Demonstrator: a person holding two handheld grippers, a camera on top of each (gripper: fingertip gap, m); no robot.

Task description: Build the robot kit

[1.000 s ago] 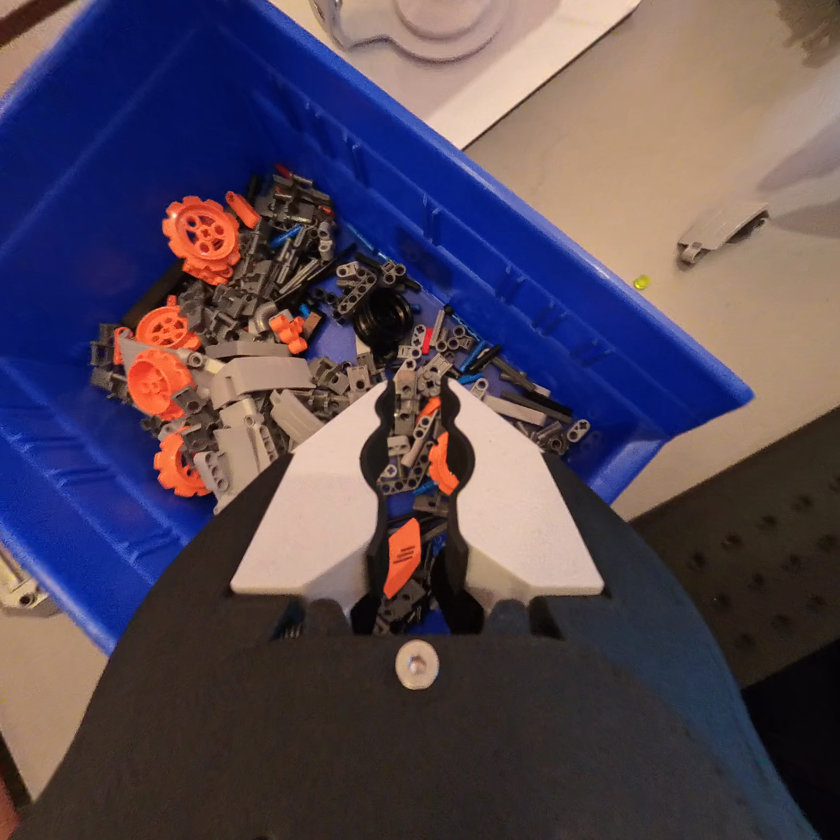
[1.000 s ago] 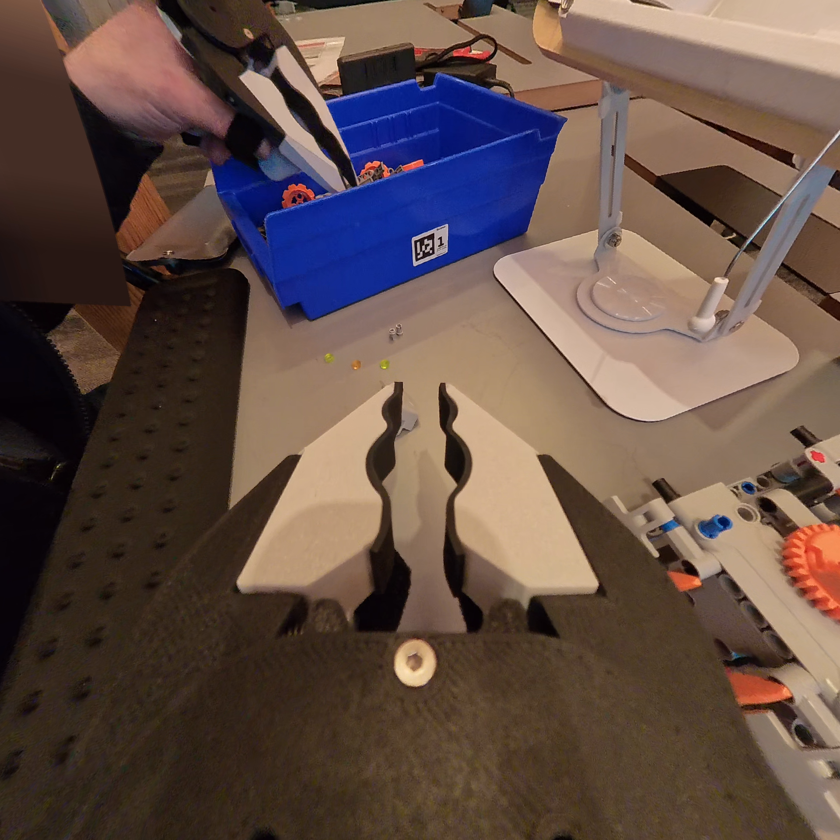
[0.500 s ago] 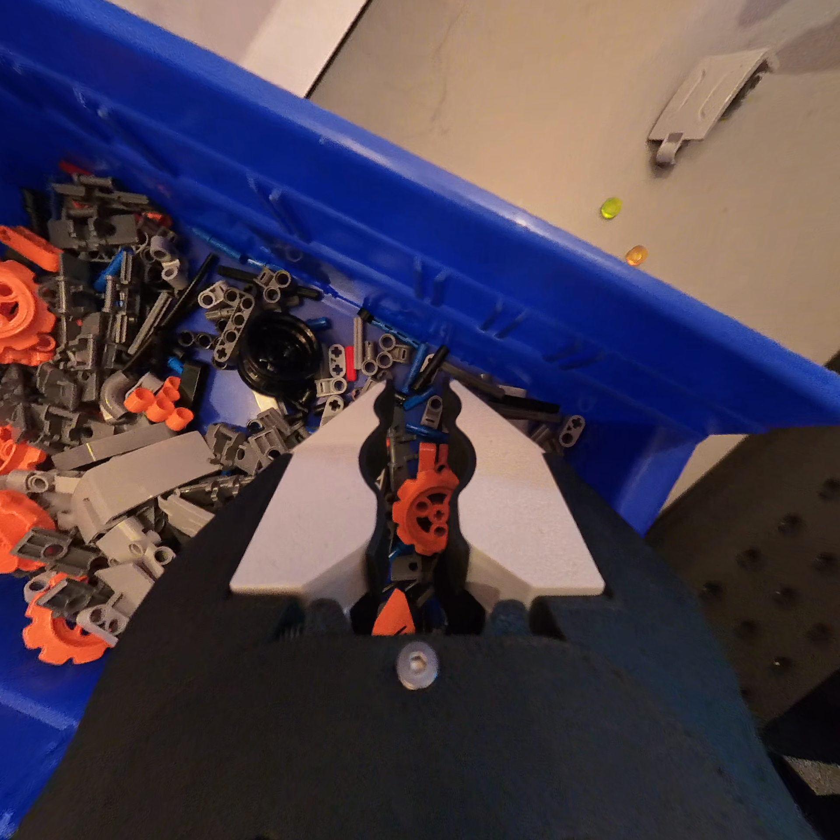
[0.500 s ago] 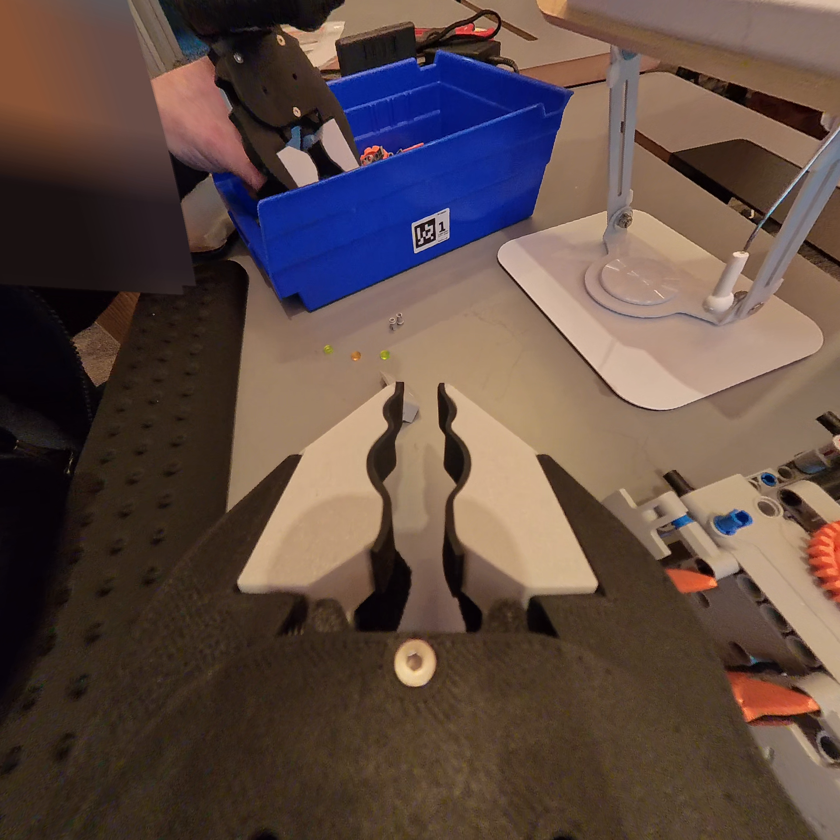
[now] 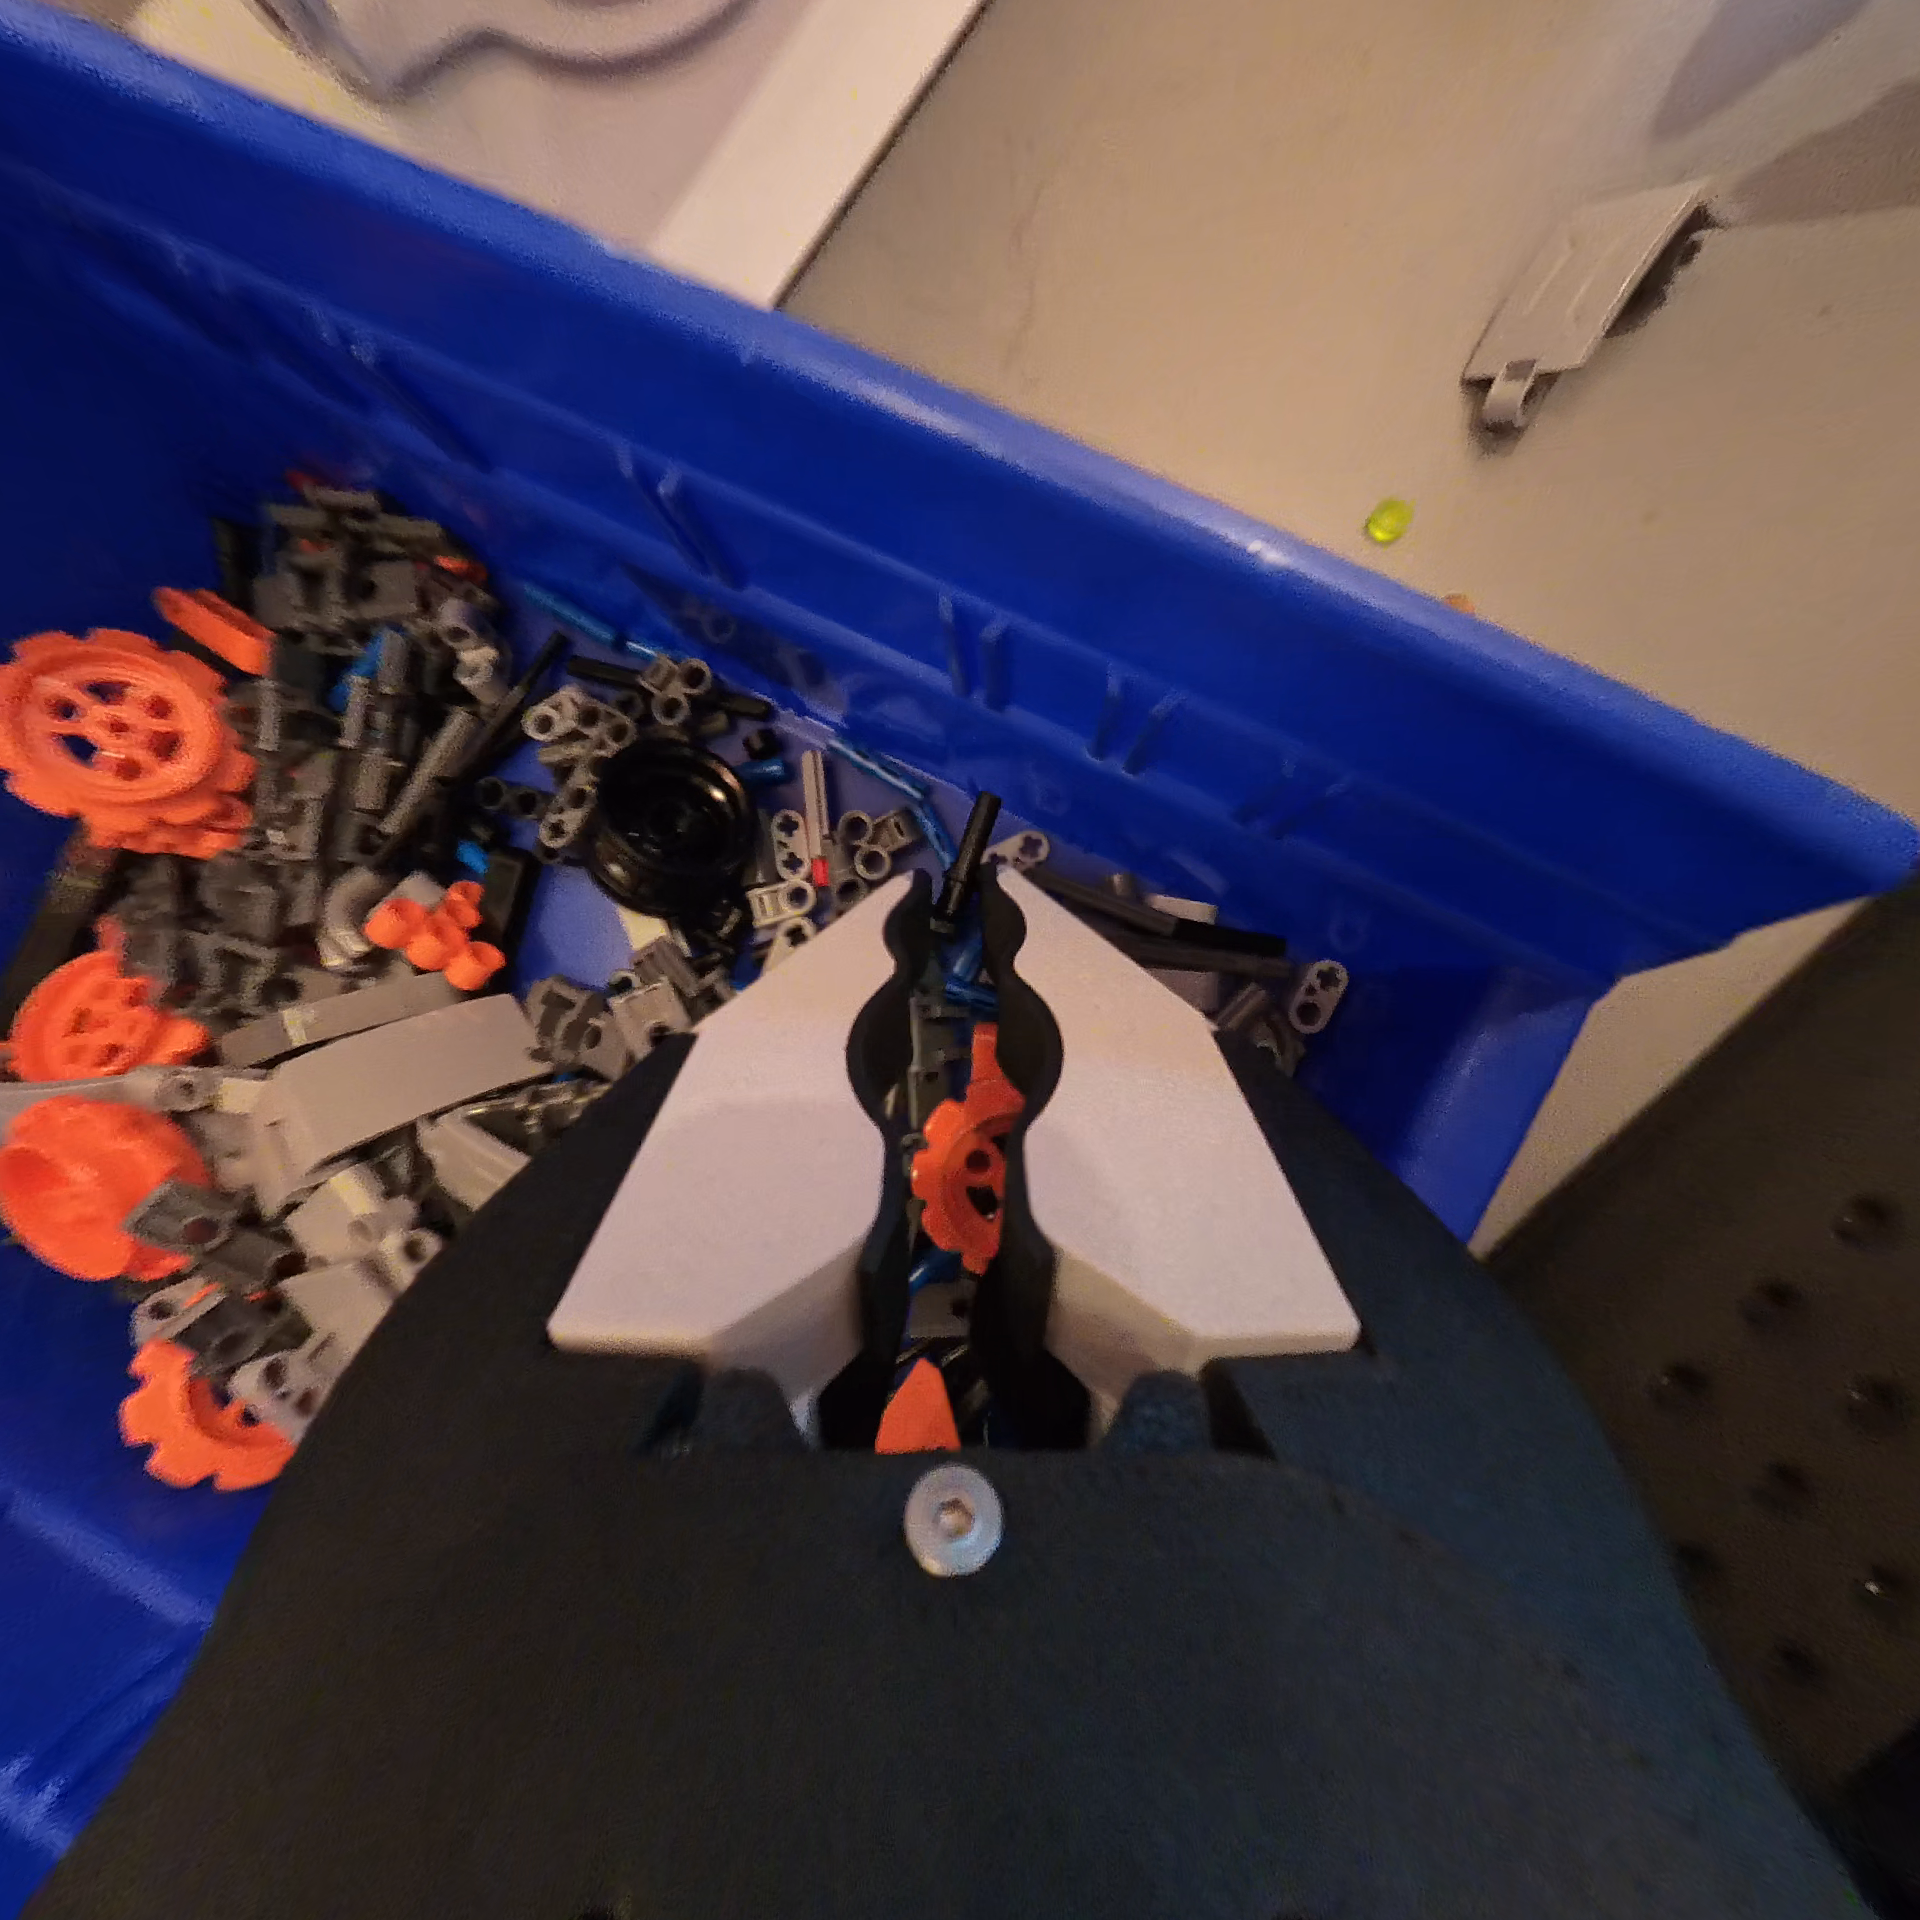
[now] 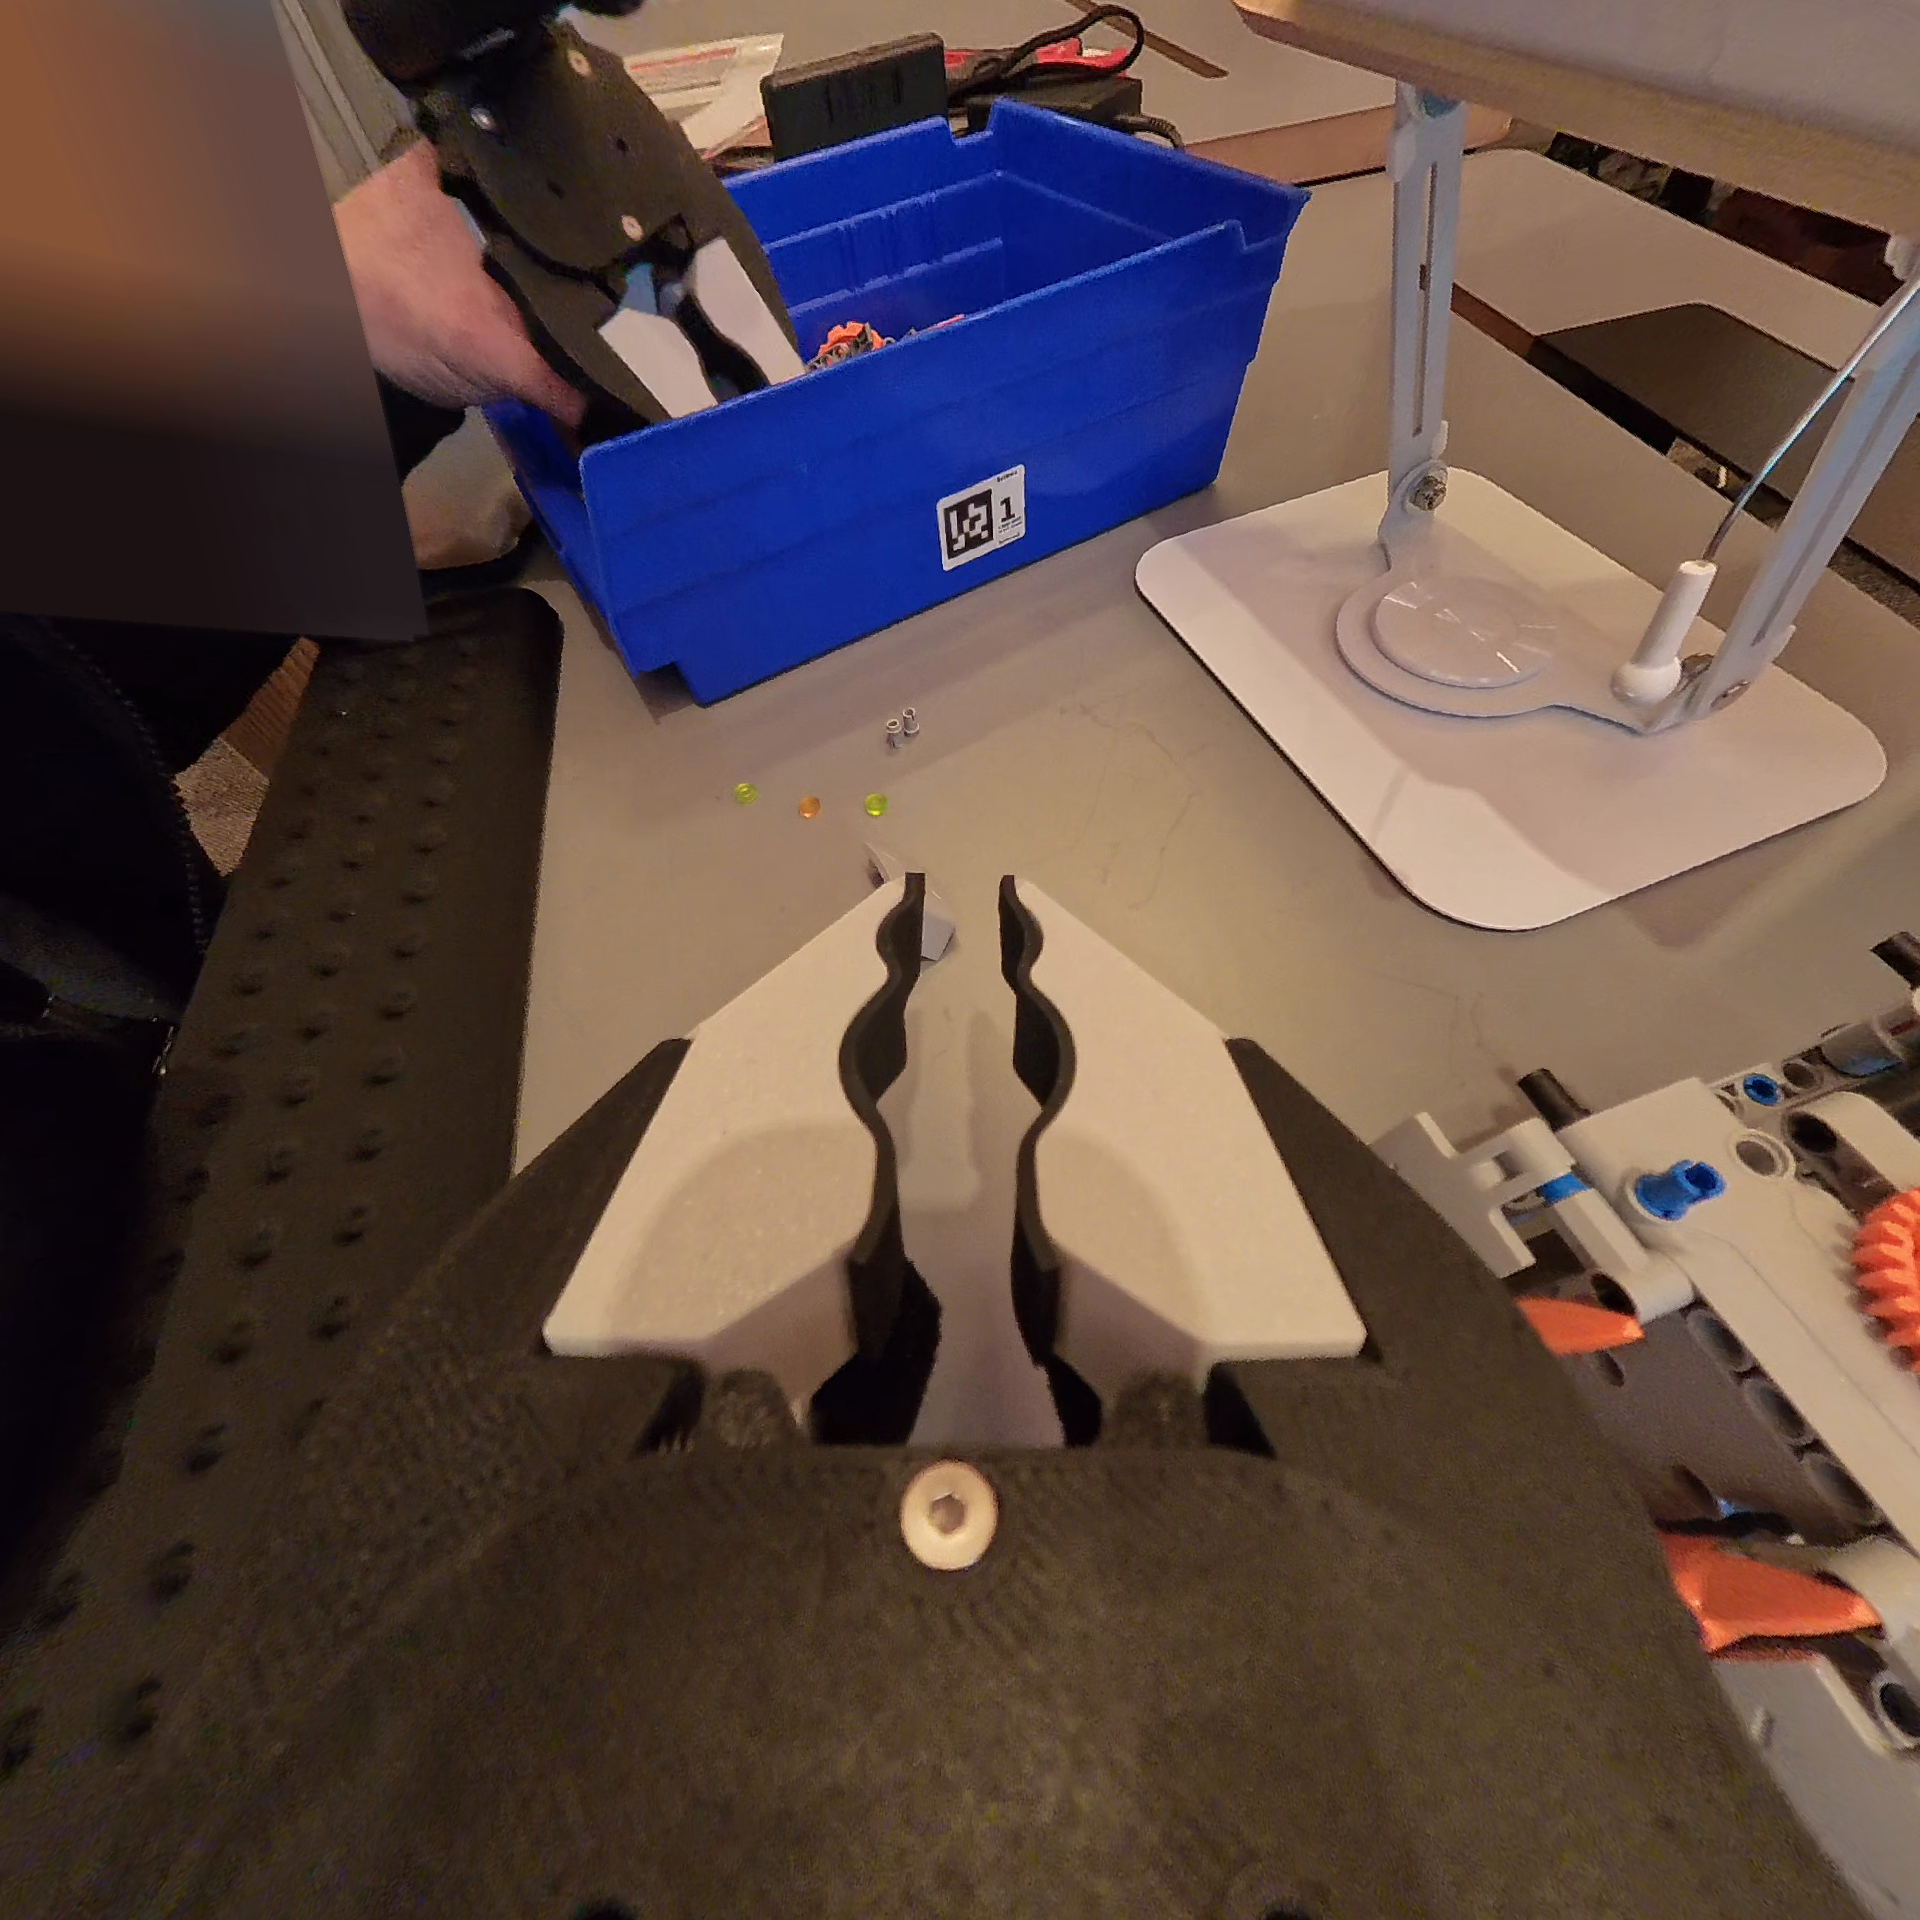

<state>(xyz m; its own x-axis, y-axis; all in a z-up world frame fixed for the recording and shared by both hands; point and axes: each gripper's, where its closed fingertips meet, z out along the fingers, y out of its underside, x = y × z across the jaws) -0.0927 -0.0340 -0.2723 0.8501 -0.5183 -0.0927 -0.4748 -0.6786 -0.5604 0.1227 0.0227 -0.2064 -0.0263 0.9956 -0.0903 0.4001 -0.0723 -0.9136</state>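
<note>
**Two grippers, one over a parts bin, one over the table**

Left wrist view: left gripper [image 5: 954, 902] points down into a blue bin [image 5: 1195, 665] holding a heap of small grey, black and blue construction-toy parts. Orange toothed wheels [image 5: 114, 727] counted: five clear to the left, plus a small orange gear [image 5: 966, 1153] seen in the gap between the fingers. One black tyre [image 5: 675, 826]. Fingers narrow, a slim gap; a thin black pin [image 5: 966, 852] stands at the tips. Cannot tell whether pin or gear is gripped or merely lies below. Outside the bin, on the grey table [image 5: 1195, 260]: one grey flat part [image 5: 1579, 301], one yellow-green stud [image 5: 1389, 518].

Right wrist view: right gripper [image 6: 958, 894] hangs above the table, fingers narrowly apart, nothing between them. Grey part lies just past the left fingertip. Three studs beyond: two green, one orange [image 6: 808, 806]. Two tiny grey connectors [image 6: 902, 724]. One white stand base [image 6: 1507, 717] right. Partly built white model [image 6: 1704, 1226] lower right. Black dimpled mat [image 6: 343, 935] left. A hand [image 6: 436, 301] holds the left gripper at the bin's near corner.
</note>
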